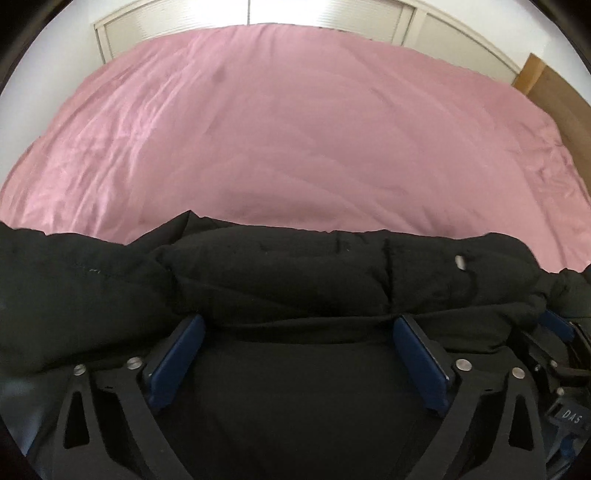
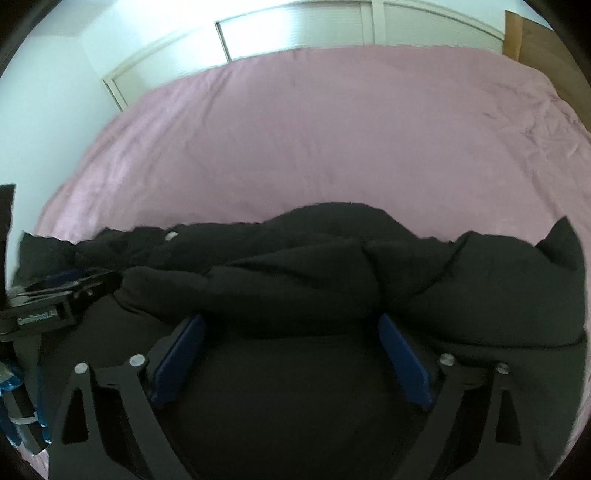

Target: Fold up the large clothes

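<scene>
A black padded jacket [image 1: 280,273] lies bunched in a thick fold across the near part of a pink bedsheet [image 1: 295,129]. My left gripper [image 1: 300,325] is open just over it. Its blue pads [image 1: 181,354] stand wide apart, their tips tucked under the fold's edge, with loose black cloth between them. In the right wrist view the same jacket [image 2: 303,266] rises in a hump, and my right gripper [image 2: 291,325] is open in the same way at the fold. Each gripper shows in the other's view: the right one [image 1: 557,328], the left one [image 2: 62,291].
The pink sheet [image 2: 314,140] stretches far beyond the jacket. White sliding doors [image 1: 436,26] stand behind the bed. A brown board [image 1: 546,85] leans at the bed's far right corner. A silver snap [image 1: 460,262] shows on the jacket.
</scene>
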{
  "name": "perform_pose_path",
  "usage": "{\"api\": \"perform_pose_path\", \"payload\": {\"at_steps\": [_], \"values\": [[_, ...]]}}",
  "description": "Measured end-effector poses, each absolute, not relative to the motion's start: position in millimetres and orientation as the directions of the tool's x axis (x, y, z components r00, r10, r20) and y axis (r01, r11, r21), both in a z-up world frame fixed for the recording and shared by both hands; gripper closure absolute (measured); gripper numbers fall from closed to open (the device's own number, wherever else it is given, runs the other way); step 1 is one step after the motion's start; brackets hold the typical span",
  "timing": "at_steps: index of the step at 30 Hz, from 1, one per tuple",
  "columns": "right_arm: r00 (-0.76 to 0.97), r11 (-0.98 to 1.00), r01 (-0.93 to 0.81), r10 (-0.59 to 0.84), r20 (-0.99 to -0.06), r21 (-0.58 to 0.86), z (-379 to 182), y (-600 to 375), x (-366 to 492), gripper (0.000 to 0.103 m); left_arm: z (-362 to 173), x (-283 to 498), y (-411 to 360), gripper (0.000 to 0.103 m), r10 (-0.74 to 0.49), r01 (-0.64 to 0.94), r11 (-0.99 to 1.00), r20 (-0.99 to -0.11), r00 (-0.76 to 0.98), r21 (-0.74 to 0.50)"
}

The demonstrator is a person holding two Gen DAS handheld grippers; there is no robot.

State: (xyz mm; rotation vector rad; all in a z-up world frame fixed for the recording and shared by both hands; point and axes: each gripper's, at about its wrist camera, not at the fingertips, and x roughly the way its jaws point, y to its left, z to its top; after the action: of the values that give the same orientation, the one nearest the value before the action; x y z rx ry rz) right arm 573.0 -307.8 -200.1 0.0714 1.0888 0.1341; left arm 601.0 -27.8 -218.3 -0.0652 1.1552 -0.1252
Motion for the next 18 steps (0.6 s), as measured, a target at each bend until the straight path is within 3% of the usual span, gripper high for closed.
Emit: {"api": "perform_pose_path", "payload": {"at_steps": [10, 18], "values": [[0.420, 0.996, -0.065, 0.077, -0.904, 0.055, -258, -306, 602, 0.000, -267, 624, -34, 0.001, -0.094, 0.055, 0.995, -0.907, 0.411, -0.079], [0.396, 0.992, -0.115, 0.089, -0.914, 0.047, -204, -295, 587, 0.000, -212, 602, -27, 0.003, -0.148, 0.132, 0.986, -0.901, 0.408, -0.103]]}}
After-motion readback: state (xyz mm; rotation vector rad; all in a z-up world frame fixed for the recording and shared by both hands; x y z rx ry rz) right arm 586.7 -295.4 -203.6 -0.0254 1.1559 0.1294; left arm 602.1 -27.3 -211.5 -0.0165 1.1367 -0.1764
